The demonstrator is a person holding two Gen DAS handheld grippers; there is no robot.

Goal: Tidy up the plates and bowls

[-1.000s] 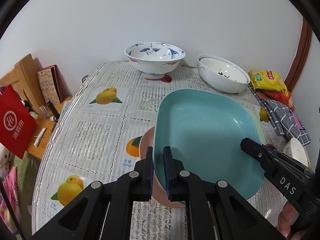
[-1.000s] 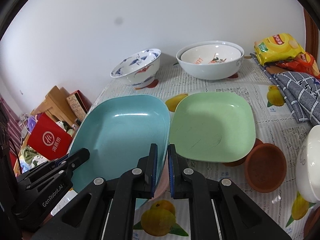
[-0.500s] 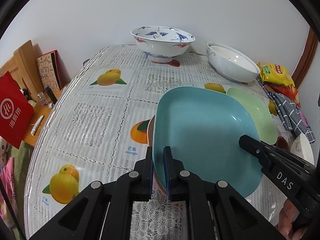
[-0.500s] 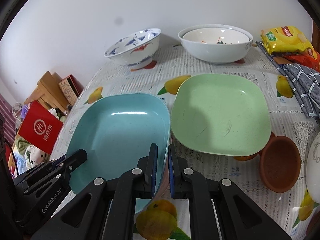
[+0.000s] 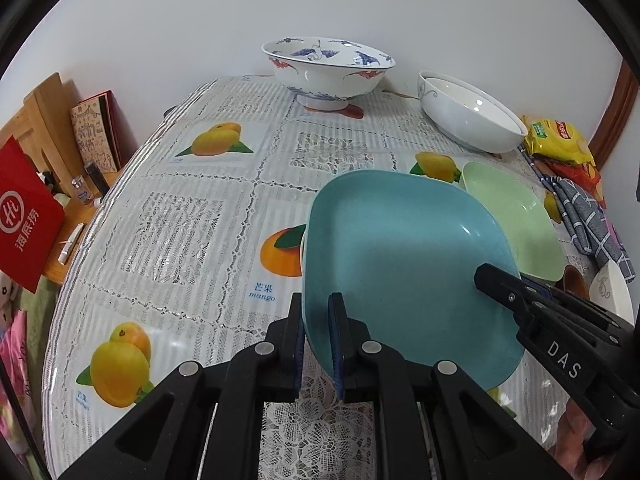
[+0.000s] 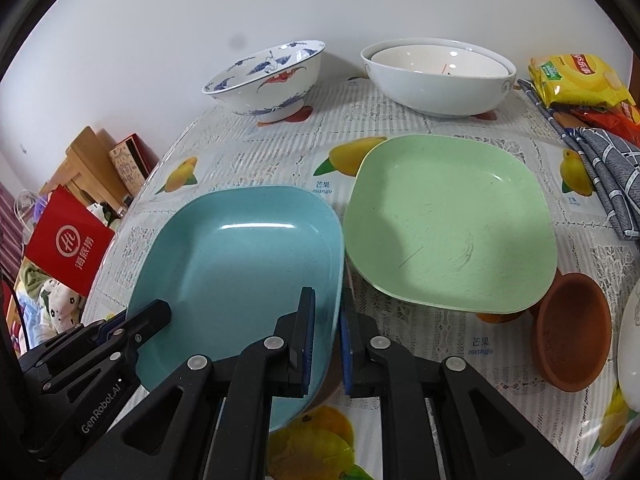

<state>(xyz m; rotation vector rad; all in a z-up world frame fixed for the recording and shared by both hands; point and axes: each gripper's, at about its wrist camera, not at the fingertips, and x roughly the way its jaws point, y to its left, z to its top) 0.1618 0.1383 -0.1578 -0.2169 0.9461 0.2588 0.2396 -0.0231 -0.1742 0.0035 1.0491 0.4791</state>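
Teal plate [image 5: 404,264] – square-ish, rounded corners, speckled, glossy, L/R grippers clamping rim

We read "DAS" on right gripper [image 5: 560,356], "GenRobot.AI" on left gripper [image 6: 100,408] — "芒果 mango" on tablecloth [image 5: 262,293], "海底捞" on red bag [image 5: 24,220].

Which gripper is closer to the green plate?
Right. The right gripper grips the blue plate's edge beside the green plate; the left gripper grips the opposite edge, farther away.
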